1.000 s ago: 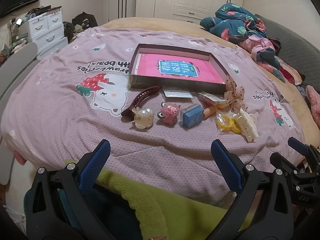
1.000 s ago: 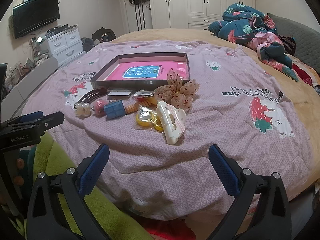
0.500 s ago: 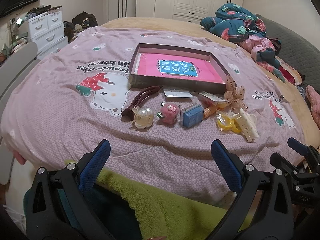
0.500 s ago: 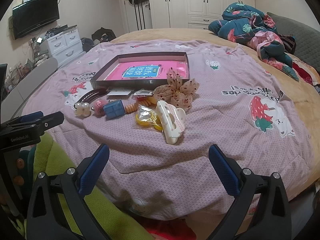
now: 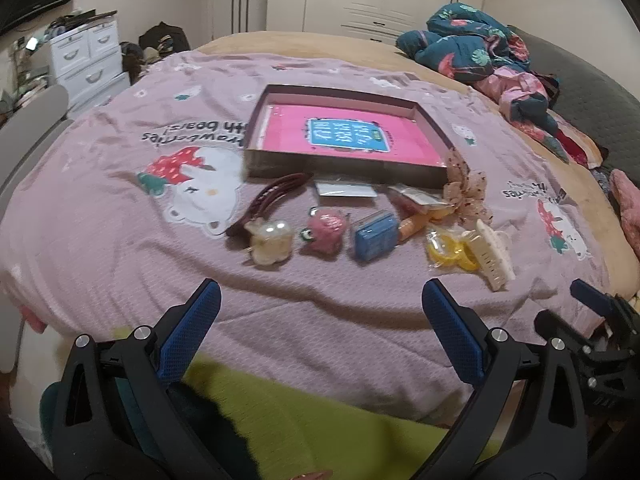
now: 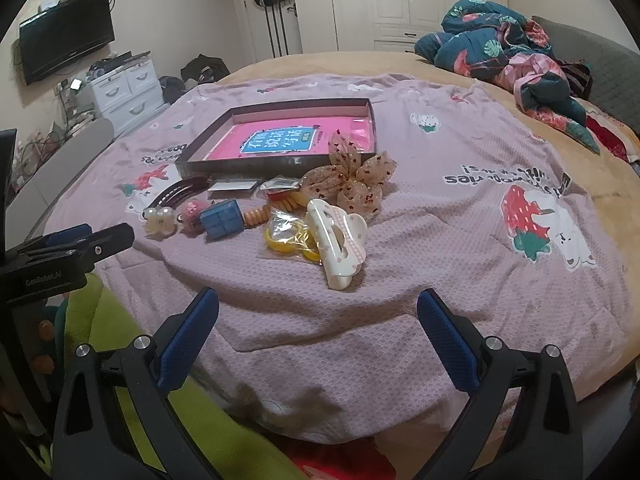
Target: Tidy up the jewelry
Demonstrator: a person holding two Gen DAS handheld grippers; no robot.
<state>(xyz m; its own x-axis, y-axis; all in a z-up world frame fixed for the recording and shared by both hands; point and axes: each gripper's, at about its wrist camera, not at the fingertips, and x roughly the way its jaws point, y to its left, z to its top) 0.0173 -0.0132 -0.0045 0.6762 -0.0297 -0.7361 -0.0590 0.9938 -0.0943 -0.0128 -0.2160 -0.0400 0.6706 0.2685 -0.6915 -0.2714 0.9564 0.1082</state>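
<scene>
The left gripper (image 6: 68, 240) body reads "GenRobot.AI"; the bedspread (image 6: 440, 240) print reads, upside down, "bears!".

A bed (image 5: 100, 216) is carrying everything under a lilac strawberry-bear cover. A shallow tray (image 5: 344, 170) is sitting mid-bed; just in front, a dark hair clip (image 5: 272, 200), pearl clip (image 5: 270, 240), pink charm (image 5: 326, 232), blue box (image 5: 376, 238), yellow rings (image 5: 450, 250), cream claw clip (image 5: 492, 254) and a bow (image 6: 352, 182) are lying in a row. A bundled quilt (image 6: 508, 52) is lying at the far right.

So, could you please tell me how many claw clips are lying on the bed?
2: a cream claw clip at the row's right end, a pearly claw clip near its left end.
</scene>
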